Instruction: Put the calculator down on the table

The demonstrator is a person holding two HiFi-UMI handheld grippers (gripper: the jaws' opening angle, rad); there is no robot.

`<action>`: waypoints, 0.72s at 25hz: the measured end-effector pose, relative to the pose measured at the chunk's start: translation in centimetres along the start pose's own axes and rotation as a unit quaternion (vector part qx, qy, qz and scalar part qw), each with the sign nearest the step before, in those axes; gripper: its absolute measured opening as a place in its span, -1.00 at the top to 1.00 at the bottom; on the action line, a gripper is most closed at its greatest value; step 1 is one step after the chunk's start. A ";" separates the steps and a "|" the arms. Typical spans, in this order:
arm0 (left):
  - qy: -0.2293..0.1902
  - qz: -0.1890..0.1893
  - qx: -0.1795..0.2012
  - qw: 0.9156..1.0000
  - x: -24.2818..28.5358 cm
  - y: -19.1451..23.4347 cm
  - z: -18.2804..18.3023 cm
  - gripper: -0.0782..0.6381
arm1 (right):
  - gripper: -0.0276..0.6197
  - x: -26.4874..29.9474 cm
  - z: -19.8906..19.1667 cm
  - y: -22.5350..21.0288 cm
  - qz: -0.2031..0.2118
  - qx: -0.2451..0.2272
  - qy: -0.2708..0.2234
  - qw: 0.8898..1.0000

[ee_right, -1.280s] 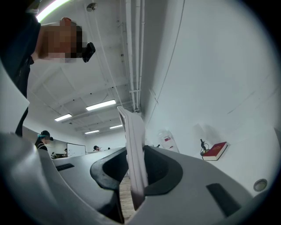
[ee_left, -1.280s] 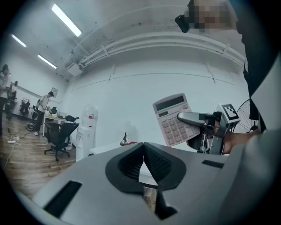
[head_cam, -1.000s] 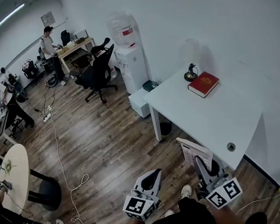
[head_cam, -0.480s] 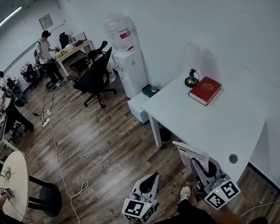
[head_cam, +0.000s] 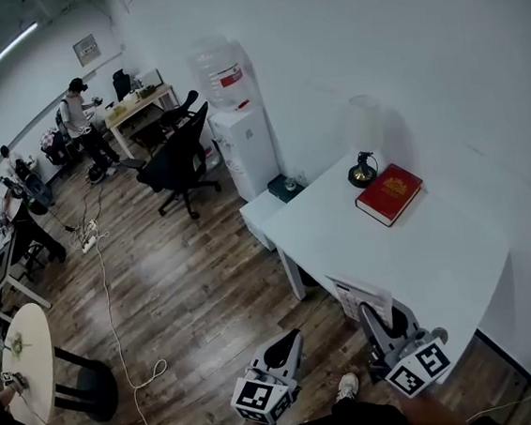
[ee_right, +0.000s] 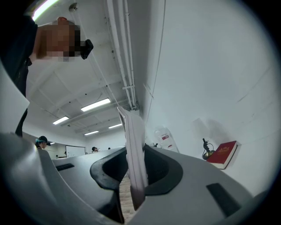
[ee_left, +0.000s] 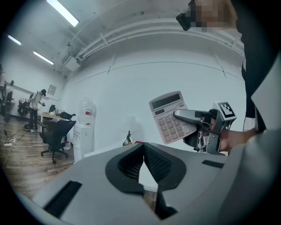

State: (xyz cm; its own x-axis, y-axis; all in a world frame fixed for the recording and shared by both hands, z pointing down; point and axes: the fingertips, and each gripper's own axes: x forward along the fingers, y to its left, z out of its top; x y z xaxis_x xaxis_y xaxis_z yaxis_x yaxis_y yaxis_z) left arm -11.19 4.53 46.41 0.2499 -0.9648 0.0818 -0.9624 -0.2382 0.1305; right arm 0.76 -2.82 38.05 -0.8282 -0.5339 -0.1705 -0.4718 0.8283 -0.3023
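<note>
While the calculator isn't down yet, I'm holding it in my right hand-held gripper, jaws pinching its lower end, the body standing upright & off the surface. It's hanging at abt the middle of the counter's near edge; can't tell if it's over the top or just short of it. My left hand-held gripper is hanging beside, jaws together w/ nothing in them. Risks, as I'm judging them: letting go this close to the edge prob. means it's tipping off to the floor; releasing it upright means it's toppling flat w/ a knock. The red book at the far edge is well apart, no issue.
</note>
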 end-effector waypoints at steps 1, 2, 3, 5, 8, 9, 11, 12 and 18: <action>0.001 -0.001 0.003 1.000 0.9 0.2 -0.1 0.73 | 0.55 0.4 0.3 -0.9 0.000 0.000 -0.001 1.000; 0.001 0.000 0.004 1.000 1.9 0.3 0.0 0.73 | 0.55 0.8 0.5 -1.8 0.000 0.000 0.000 1.000; 0.001 0.003 0.003 1.000 2.8 0.4 0.2 0.73 | 0.55 1.1 0.7 -2.7 0.000 0.001 0.001 1.000; 0.008 0.009 0.003 1.000 4.4 0.6 0.1 0.73 | 0.55 1.7 1.0 -4.3 0.001 0.003 0.002 1.000; 0.013 0.010 0.007 1.000 6.4 0.5 0.3 0.73 | 0.55 2.3 2.0 -5.9 0.007 -0.003 -0.001 1.000; 0.012 0.008 0.007 1.000 7.0 0.3 0.4 0.73 | 0.55 2.5 2.3 -6.4 0.008 -0.007 -0.002 1.000; 0.011 0.009 0.004 1.000 8.0 0.2 0.6 0.73 | 0.55 2.8 2.7 -7.3 0.010 -0.013 -0.004 1.000; 0.011 0.011 0.004 1.000 8.4 0.3 0.7 0.73 | 0.55 2.9 2.8 -7.7 0.009 -0.013 -0.005 1.000; 0.015 -0.003 0.005 1.000 11.9 0.7 1.0 0.73 | 0.55 3.9 2.0 -11.1 -0.016 0.005 0.000 1.000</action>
State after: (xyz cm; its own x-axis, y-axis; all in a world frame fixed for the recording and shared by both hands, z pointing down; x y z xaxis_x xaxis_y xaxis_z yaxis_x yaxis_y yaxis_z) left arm -8.94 -7.26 46.46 0.2590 -0.9595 0.1109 -0.9618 -0.2457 0.1206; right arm 3.37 -14.44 38.86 -0.8127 -0.5599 -0.1613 -0.4947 0.8093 -0.3167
